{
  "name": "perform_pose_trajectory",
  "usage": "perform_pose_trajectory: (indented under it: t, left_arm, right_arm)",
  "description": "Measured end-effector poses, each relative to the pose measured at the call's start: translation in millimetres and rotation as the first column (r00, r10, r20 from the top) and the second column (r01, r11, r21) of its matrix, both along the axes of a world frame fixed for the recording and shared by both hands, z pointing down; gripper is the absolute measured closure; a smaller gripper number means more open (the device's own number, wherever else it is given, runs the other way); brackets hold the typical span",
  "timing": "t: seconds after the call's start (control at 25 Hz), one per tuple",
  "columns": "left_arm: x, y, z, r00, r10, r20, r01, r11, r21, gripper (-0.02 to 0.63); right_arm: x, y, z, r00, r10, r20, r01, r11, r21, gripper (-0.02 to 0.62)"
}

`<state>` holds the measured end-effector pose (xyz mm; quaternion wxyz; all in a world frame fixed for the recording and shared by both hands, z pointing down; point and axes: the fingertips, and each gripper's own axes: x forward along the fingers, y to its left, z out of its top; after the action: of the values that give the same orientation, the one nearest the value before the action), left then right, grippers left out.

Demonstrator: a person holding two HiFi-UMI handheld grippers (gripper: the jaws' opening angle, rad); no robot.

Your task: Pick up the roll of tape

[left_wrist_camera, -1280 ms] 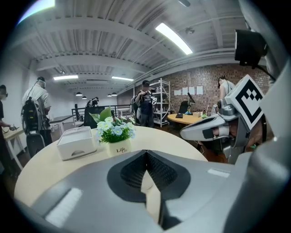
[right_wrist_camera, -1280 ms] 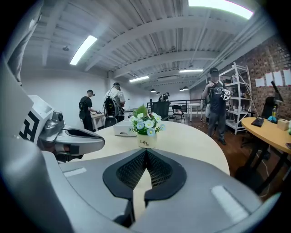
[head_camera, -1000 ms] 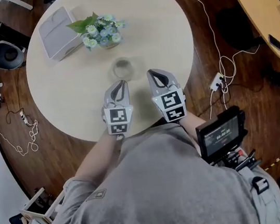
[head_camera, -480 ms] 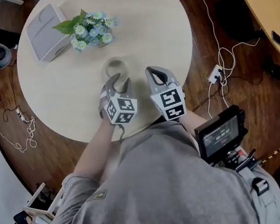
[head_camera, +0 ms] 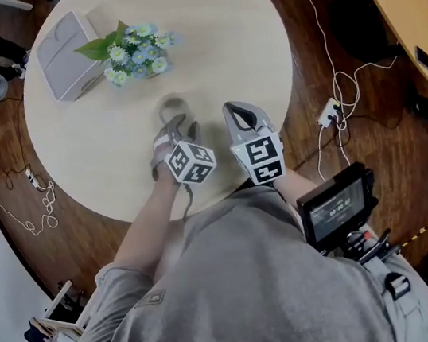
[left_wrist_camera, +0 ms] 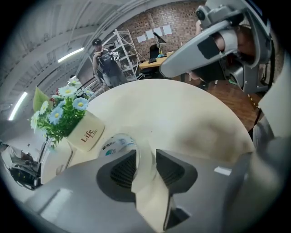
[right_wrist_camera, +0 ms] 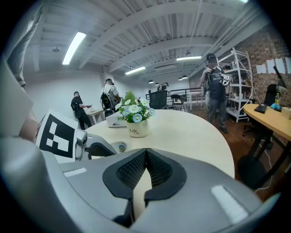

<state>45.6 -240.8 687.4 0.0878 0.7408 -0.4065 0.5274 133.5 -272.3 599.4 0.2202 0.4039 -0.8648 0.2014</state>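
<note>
The roll of clear tape (head_camera: 174,106) lies flat on the round beige table (head_camera: 240,33), just in front of my left gripper (head_camera: 176,125). In the left gripper view the roll (left_wrist_camera: 117,142) shows its printed core, and its near wall runs up between the two pads of the left gripper (left_wrist_camera: 146,154). One pad sits over the roll's hole, the other outside. The jaws are closing, with a gap still showing beside the wall. My right gripper (head_camera: 240,115) rests over the table to the right, its pads (right_wrist_camera: 136,170) meeting and nothing between them. The right gripper view shows the tape (right_wrist_camera: 120,146) beside the left gripper's jaw.
A cream pot of blue and white flowers (head_camera: 133,54) stands beyond the tape, with a grey box (head_camera: 63,57) to its left. White cables (head_camera: 333,99) trail over the wooden floor on the right. People stand by shelves far off in the gripper views.
My left gripper has moved forward and down onto the roll and rolled to one side. Its jaws, shut a second ago, now stand apart around the roll's wall. The right gripper has barely shifted.
</note>
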Motion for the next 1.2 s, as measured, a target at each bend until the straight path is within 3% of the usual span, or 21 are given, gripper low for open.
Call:
perform_pose_trajectory:
  t: [0.12, 0.4, 0.6, 0.76, 0.92, 1.04, 1.2]
  left_arm:
    - [1, 0, 1, 1.000, 0.016, 0.006, -0.016, 1.000, -0.022, 0.480]
    - [5, 1, 0, 0.997, -0.030, -0.069, 0.025, 0.996, -0.081, 0.500]
    - [7, 5, -12, 0.969, -0.123, -0.213, 0.104, 0.990, -0.098, 0.503]
    - [6, 4, -31, 0.896, -0.212, -0.389, 0.185, 0.977, -0.106, 0.506]
    - [-7, 6, -40, 0.768, -0.310, -0.560, 0.271, 0.950, -0.155, 0.506]
    - [-20, 14, -53, 0.687, -0.368, -0.626, 0.330, 0.926, -0.182, 0.506]
    - [-19, 19, -76, 0.648, -0.346, -0.679, 0.347, 0.927, -0.142, 0.508]
  right_arm:
    - [0, 0, 0, 1.000, 0.000, 0.000, 0.000, 1.000, 0.001, 0.581]
    - [4, -1, -6, 1.000, -0.003, 0.003, 0.003, 1.000, 0.016, 0.581]
    - [4, 0, -15, 1.000, -0.007, 0.000, 0.007, 0.999, 0.037, 0.581]
    - [0, 2, -22, 1.000, -0.015, -0.006, 0.015, 0.998, 0.053, 0.581]
    - [-11, 4, -26, 1.000, -0.018, -0.012, 0.019, 0.997, 0.070, 0.581]
    - [-21, 9, -33, 0.999, -0.038, -0.012, 0.039, 0.996, 0.081, 0.581]
    - [-19, 13, -49, 0.999, -0.037, -0.021, 0.039, 0.993, 0.111, 0.581]
